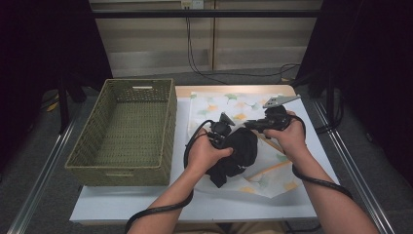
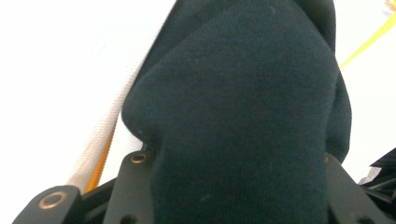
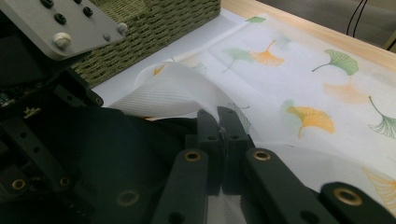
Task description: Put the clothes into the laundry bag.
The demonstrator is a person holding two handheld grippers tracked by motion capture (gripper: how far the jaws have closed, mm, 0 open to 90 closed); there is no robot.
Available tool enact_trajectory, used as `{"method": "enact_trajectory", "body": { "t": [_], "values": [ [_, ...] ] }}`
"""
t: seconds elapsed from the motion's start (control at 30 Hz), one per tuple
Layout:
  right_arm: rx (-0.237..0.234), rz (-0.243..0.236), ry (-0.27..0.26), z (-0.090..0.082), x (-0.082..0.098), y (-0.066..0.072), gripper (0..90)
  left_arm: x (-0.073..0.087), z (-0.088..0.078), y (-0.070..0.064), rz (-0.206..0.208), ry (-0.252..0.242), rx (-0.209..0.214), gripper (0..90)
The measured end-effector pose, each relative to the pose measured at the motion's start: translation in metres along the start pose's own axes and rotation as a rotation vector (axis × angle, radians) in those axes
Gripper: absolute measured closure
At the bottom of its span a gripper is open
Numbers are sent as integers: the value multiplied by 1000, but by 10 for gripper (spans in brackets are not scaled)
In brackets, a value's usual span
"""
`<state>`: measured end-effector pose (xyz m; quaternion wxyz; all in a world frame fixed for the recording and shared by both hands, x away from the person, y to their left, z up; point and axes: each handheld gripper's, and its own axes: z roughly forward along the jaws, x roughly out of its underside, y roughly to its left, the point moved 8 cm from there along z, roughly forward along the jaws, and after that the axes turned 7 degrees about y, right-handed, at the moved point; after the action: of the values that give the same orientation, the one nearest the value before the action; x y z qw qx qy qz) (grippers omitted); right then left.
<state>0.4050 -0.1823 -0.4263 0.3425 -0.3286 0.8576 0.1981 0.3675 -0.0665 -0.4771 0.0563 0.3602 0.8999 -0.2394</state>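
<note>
Black knitted cloth bundle right of woven green basket | left hand-held gripper grasped bundle | right hand-held gripper clenched on white leaf-print cloth

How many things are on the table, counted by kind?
Woven green basket: 1
White cloth with leaf print: 1
Black garment: 1
Hand-held grippers: 2, the left gripper and the right gripper
Total: 5

Black grippers w/ brass screws, black cables (bare forearms)
</note>
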Motion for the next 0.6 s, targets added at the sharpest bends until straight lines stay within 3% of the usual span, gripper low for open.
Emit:
{"method": "enact_trajectory", "body": {
  "t": [0.6],
  "values": [
    [4,7,-1,0,0,-1,900,-4,-1,-7,-6,3,14,571]
  ]
}}
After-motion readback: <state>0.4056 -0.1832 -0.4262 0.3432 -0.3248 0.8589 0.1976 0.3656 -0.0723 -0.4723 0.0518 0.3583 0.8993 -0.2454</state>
